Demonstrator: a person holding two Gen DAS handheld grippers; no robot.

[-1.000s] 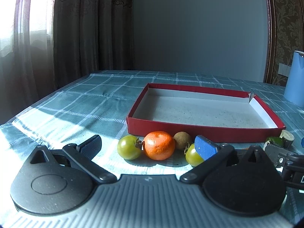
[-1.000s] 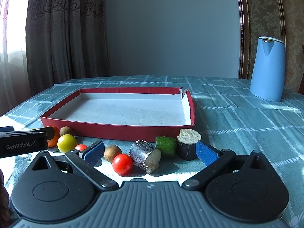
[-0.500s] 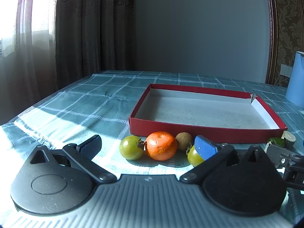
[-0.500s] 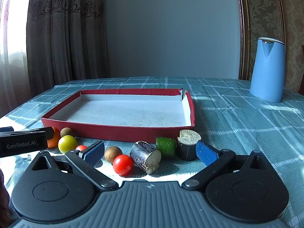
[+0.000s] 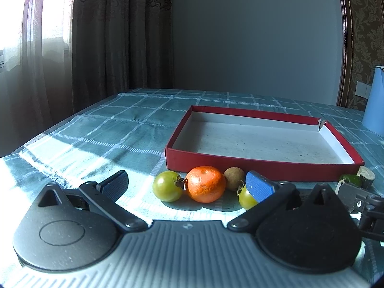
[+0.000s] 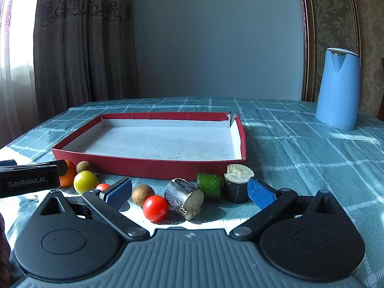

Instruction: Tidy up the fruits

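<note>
- Left gripper (image 5: 187, 184) gaped wide, empty, low over worktop (image 5: 100, 139).
- Right gripper (image 6: 189, 192) likewise spread, holding nothing.
- Fruits lay just outside red tray (image 6: 144, 165) near wall: orange (image 5: 206, 184), green tomato (image 5: 167, 186), red tomato (image 6: 155, 208).

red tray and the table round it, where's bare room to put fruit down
The red tray holds nothing, so its whole white floor is free. Bare cloth also lies between the tray and the blue jug. The strip before its near wall is crowded: tangerine, tomatoes, cut pieces.
</note>
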